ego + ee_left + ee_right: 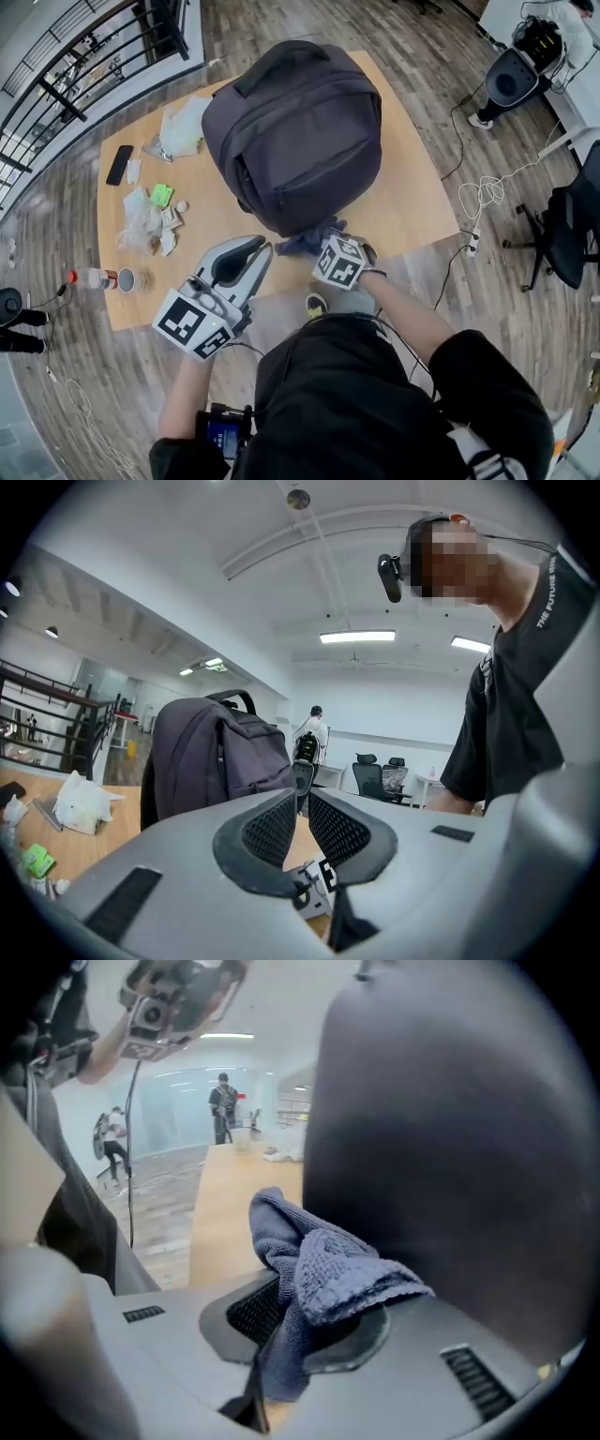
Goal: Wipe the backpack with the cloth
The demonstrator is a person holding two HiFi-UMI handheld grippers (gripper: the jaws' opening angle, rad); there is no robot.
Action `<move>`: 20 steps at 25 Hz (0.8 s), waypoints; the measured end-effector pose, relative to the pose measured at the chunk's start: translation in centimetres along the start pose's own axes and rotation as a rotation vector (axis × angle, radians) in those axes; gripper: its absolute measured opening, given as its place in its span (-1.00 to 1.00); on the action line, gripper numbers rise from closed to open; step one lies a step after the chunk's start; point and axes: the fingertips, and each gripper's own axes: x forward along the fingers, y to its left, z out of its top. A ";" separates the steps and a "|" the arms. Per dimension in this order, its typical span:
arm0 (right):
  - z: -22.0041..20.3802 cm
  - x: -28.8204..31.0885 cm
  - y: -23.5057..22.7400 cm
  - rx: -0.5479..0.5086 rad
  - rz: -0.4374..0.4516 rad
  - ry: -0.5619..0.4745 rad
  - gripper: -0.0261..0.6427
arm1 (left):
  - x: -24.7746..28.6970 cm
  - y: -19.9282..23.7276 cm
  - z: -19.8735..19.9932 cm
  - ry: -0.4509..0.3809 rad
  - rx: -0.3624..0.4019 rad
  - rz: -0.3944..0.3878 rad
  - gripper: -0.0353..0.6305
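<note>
A light wooden desk [412,202] carried a large dark grey fabric backpack [300,131] that stood near its middle, bulky and upright, its zips apparently closed, so what it held could not be seen.

Against the backpack's lower front, at the near edge of the desk, the right gripper [323,246] pointed downward. Its fingers [253,1312] pinched a crumpled blue-grey woven cloth [323,1265], which bunched above the tips and lay against or just beside the fabric.

The left gripper [253,248] hung level just to the left, off the backpack. Its fingers [270,829] were all but pressed together, with nothing between them.

As a judgement, the main risk was the unbraced backpack. A firm stroke might shove it along the desk or tip it backwards. The loosely bunched cloth could also work out of the pinch if it dragged on a seam or zip.

At the desk's far left corner lay a crumpled white plastic bag [183,127], its contents hidden. Along the left edge a clear plastic bottle with a red cap [91,277] lay on its side, and just beside it stood a small round cup [126,279]. Whether either held anything could not be told.
</note>
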 end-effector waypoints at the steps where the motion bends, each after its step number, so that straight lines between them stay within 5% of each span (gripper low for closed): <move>1: 0.9 0.5 0.8 -0.030 0.013 -0.004 -0.70 | 0.0 0.0 0.1 -0.001 0.000 -0.001 -0.72; 4: -0.7 0.6 -0.2 -0.014 0.000 0.029 -0.70 | 0.2 0.0 0.3 -0.008 -0.003 -0.002 -0.72; 8: -7.9 -2.3 -7.5 0.118 -0.128 0.148 -0.70 | 0.3 -0.1 0.5 -0.017 -0.008 -0.011 -0.72; 11: -10.4 -6.2 -11.8 0.056 -0.184 0.221 -0.70 | 0.3 -0.4 0.3 -0.017 -0.012 -0.019 -0.72; 16: -5.5 -12.0 -12.1 -0.189 -0.180 0.152 -0.70 | 0.3 -0.1 0.5 -0.024 -0.017 -0.025 -0.72; 20: 2.0 -19.3 -12.9 -0.200 -0.241 -0.098 -0.70 | 0.4 0.0 0.5 -0.039 -0.037 -0.025 -0.72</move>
